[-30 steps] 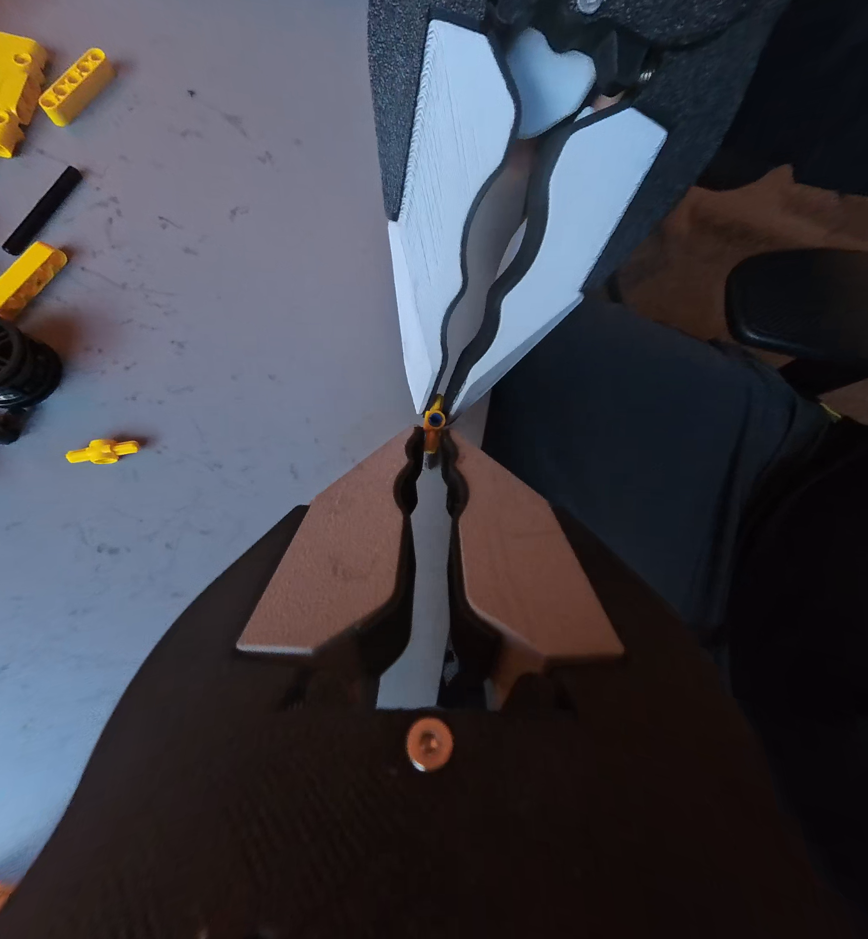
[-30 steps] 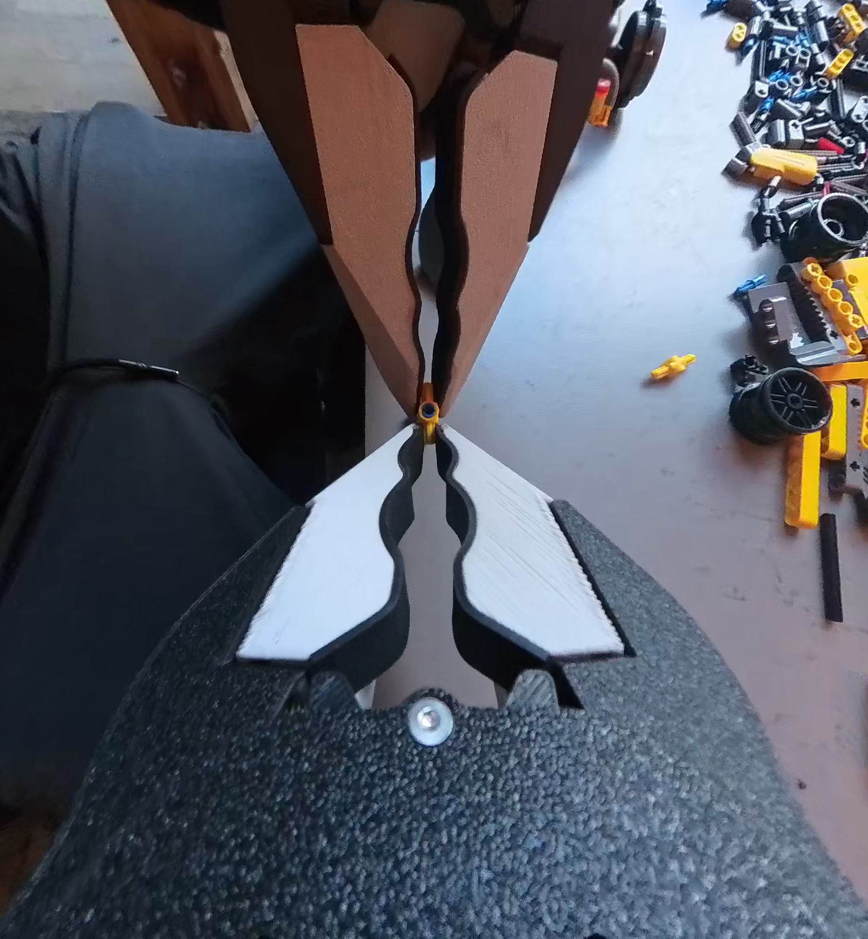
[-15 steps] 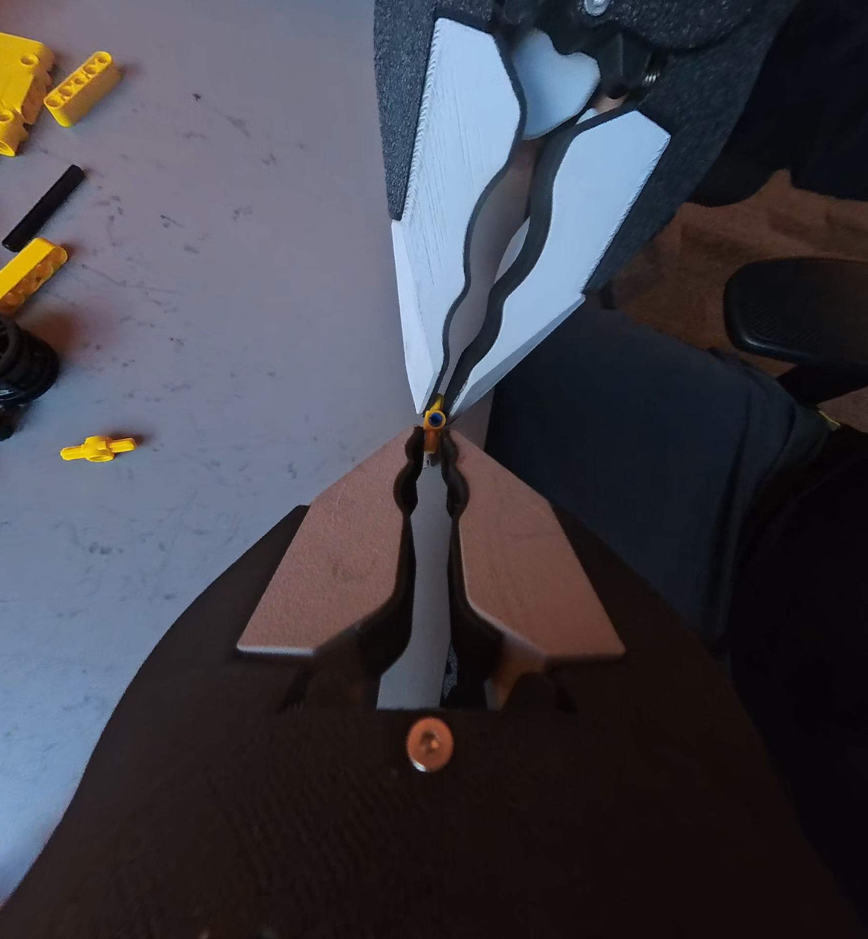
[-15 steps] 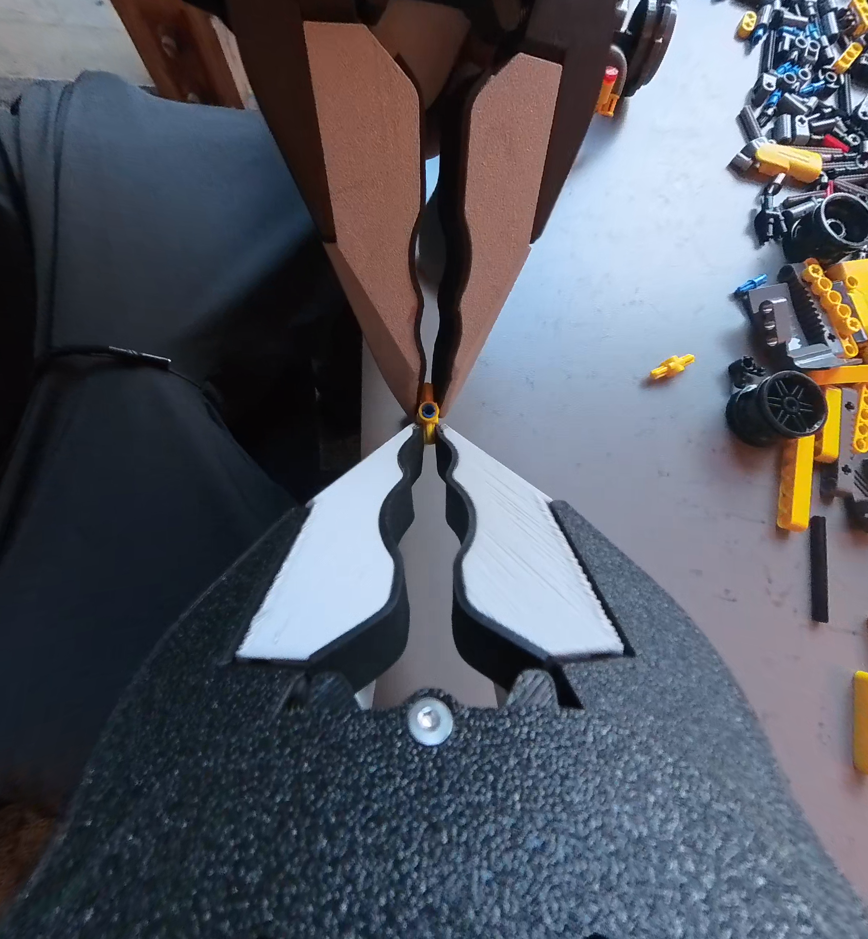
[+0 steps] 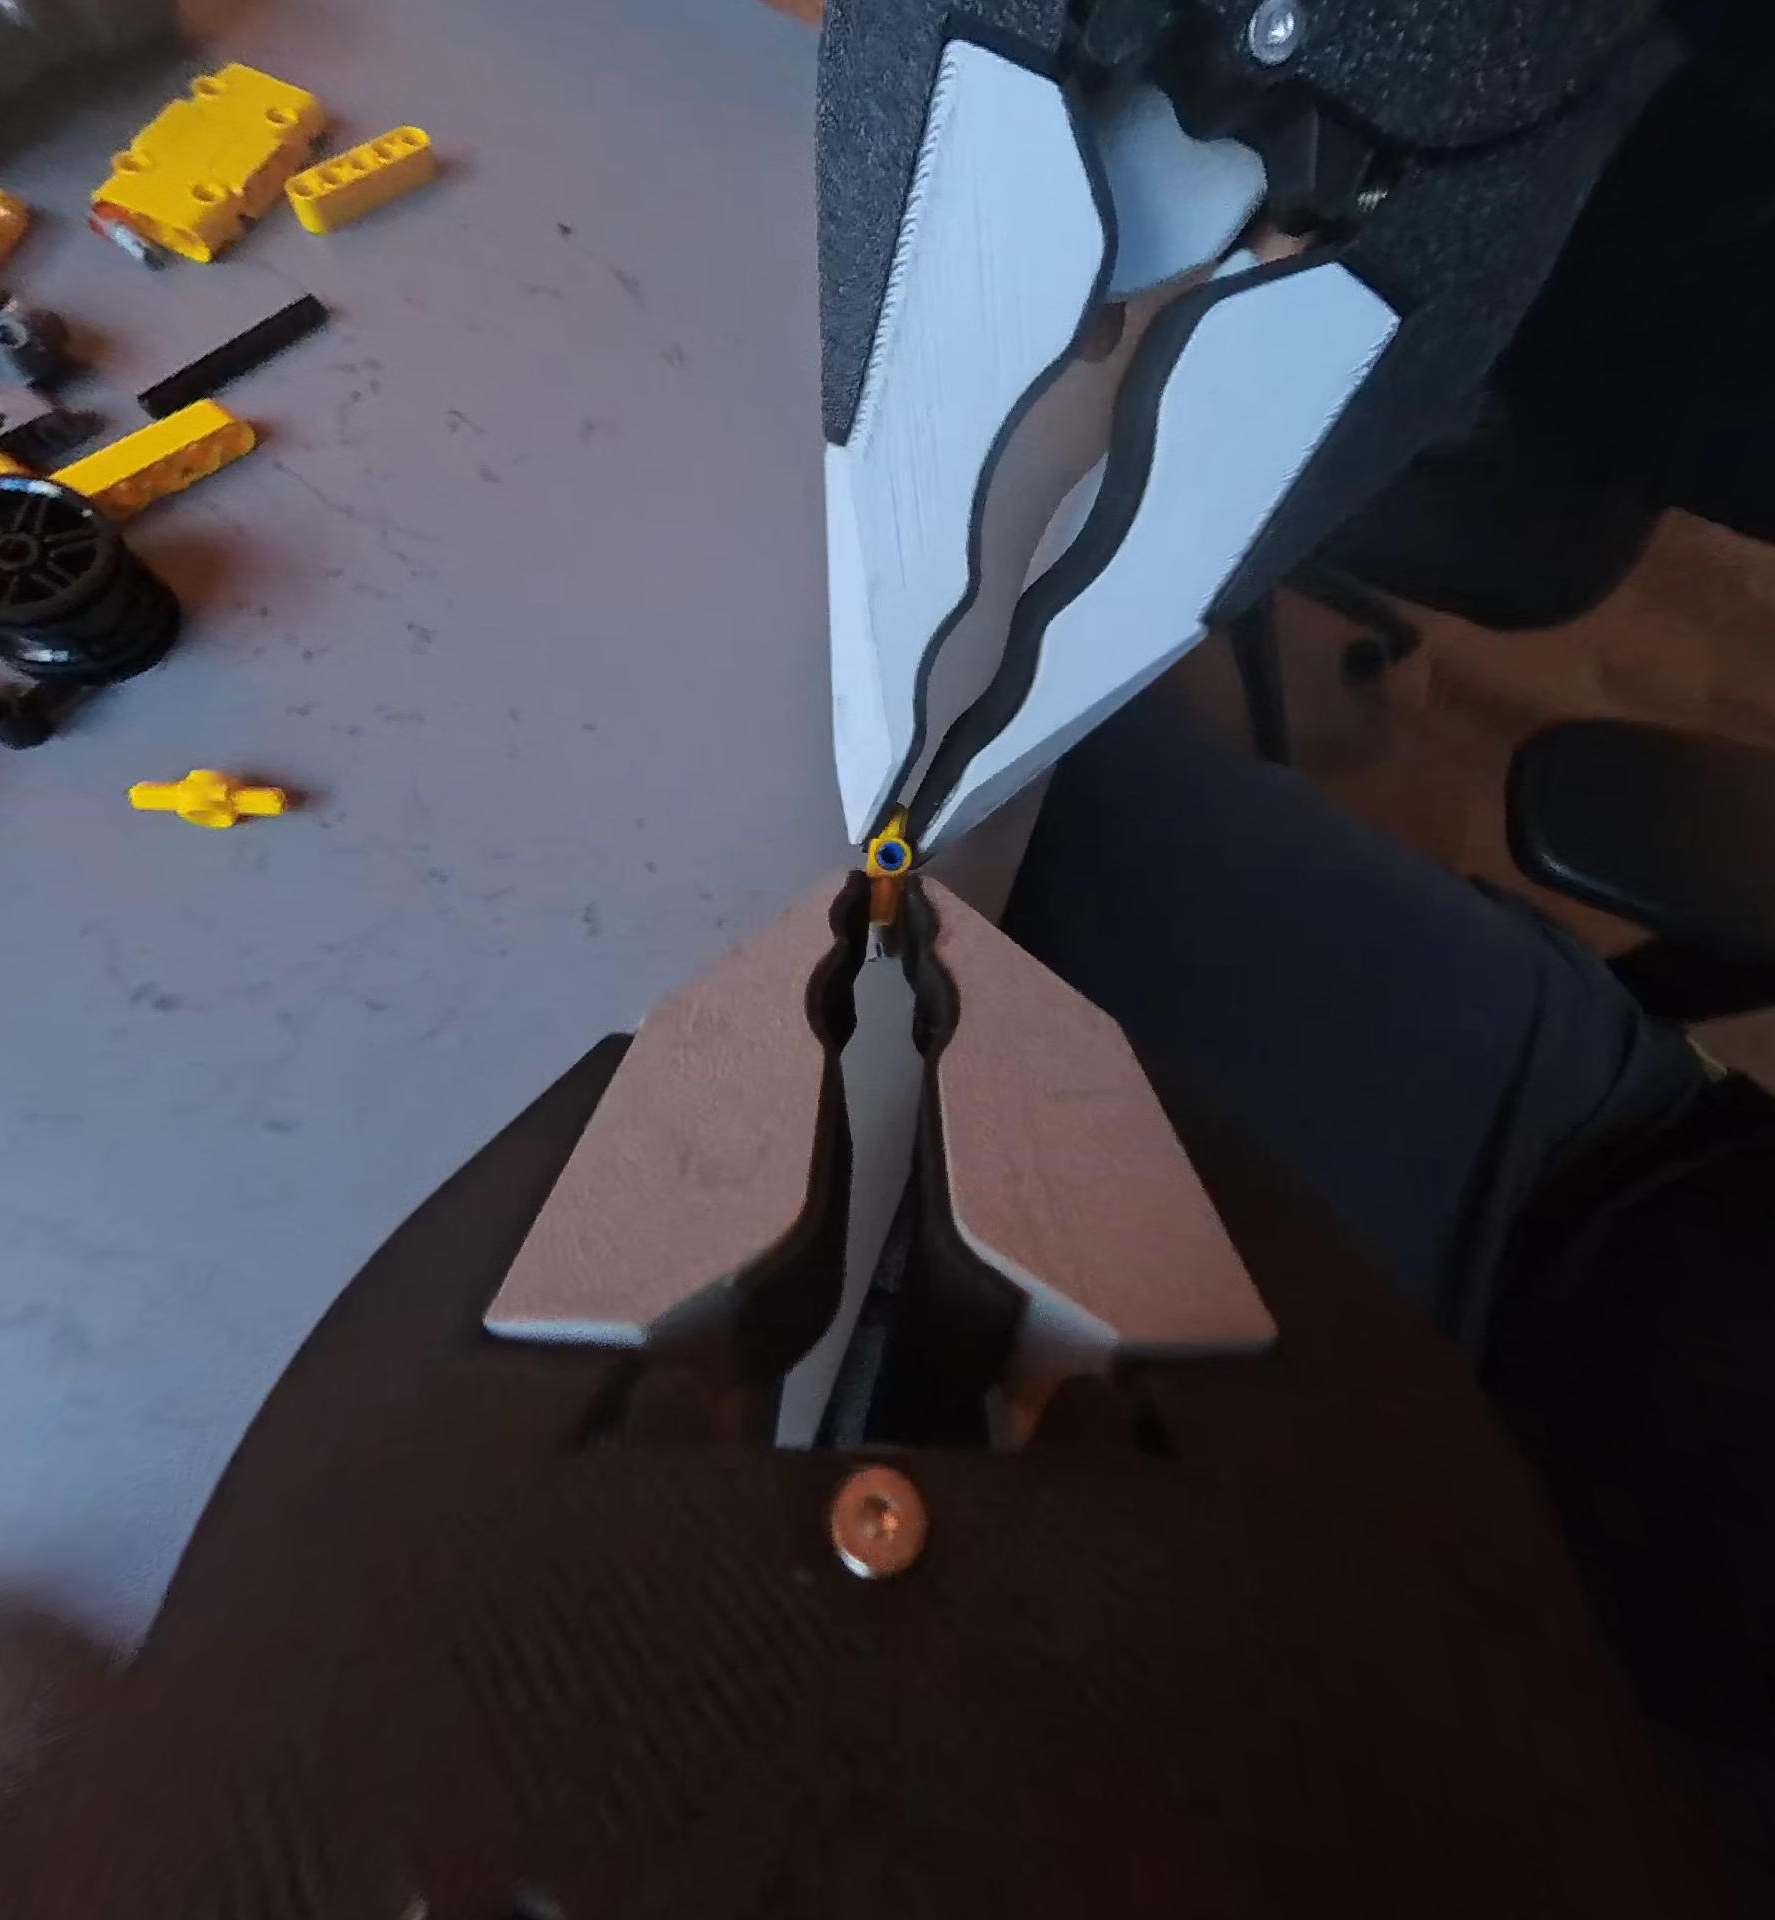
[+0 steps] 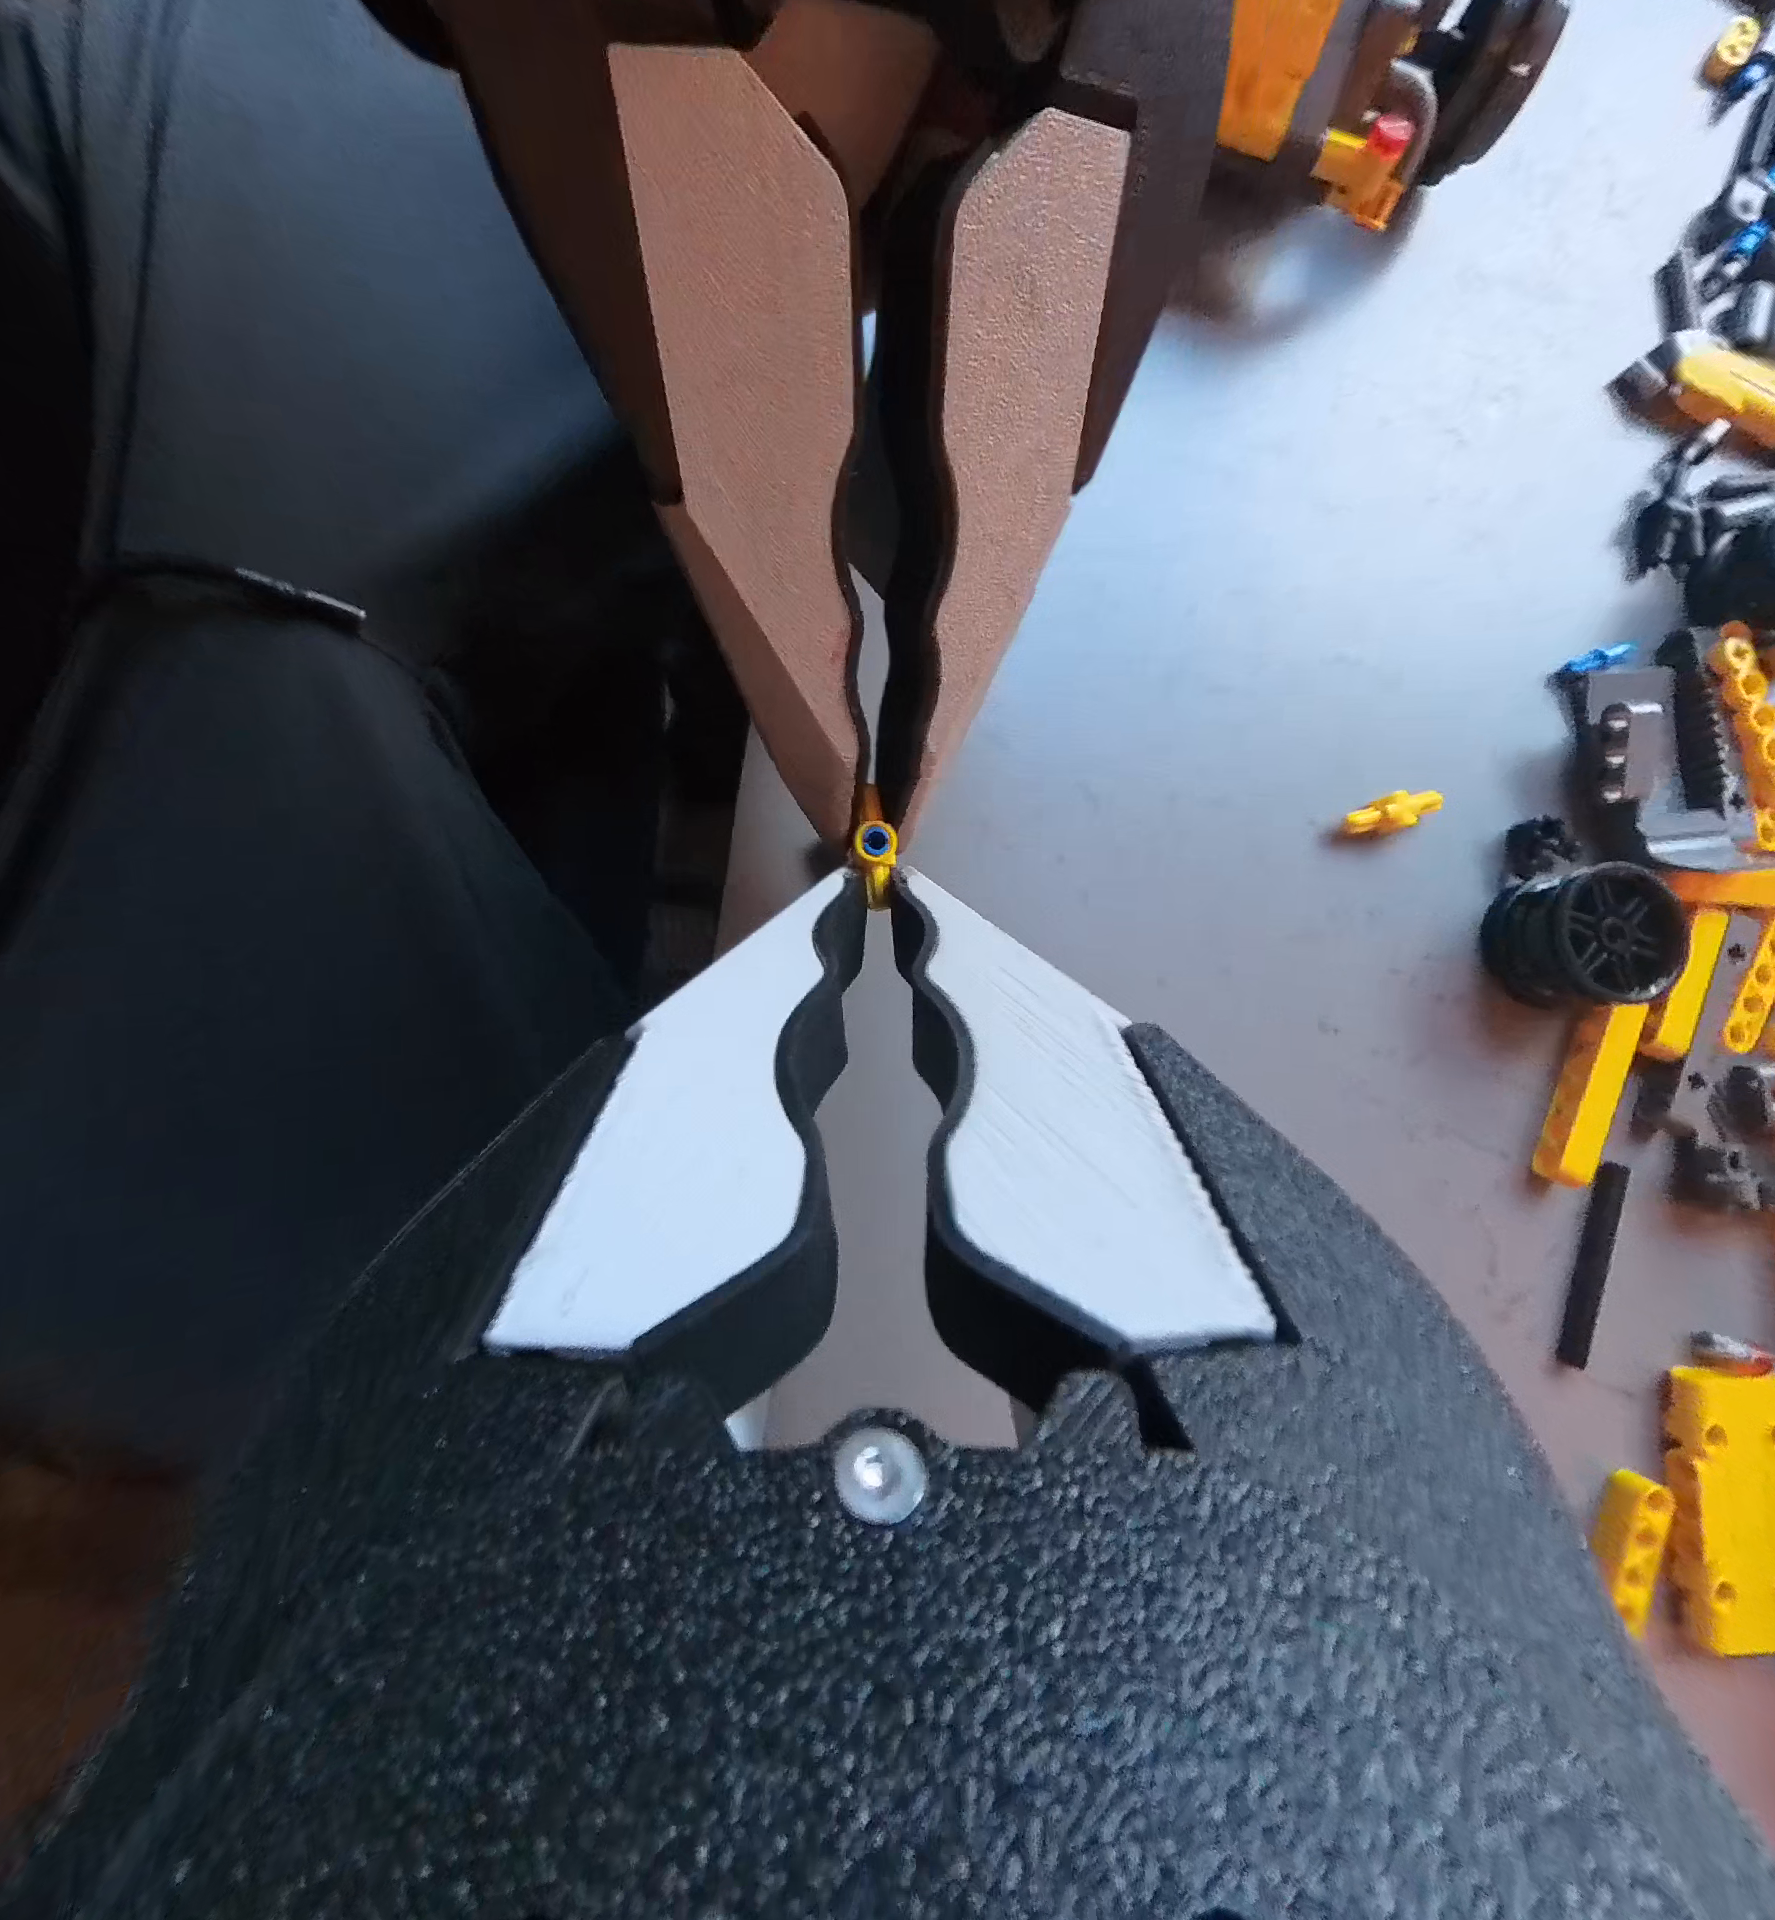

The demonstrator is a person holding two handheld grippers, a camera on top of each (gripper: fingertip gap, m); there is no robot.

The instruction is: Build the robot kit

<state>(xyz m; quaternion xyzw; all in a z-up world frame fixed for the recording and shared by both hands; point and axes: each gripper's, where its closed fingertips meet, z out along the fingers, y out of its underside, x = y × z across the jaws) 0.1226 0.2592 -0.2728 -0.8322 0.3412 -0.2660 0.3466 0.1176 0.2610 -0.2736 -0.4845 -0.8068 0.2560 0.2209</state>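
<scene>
The small yellow connector (image 5: pixel 887 858) is still pinched between both clenched grippers, left (image 5: pixel 884 906) and right (image 6: pixel 870 881), tip to tip, held just past the table (image 5: pixel 467 935) edge, nothing changed.

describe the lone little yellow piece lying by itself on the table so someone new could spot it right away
Start from the grey table and find the black spoked wheel at the edge of the heap of yellow and black building pieces. Just past it toward the open table lies the small yellow cross-shaped pin, alone and touching nothing. Its neighbours are long holed beams; it is tiny, with short side stubs.
</scene>
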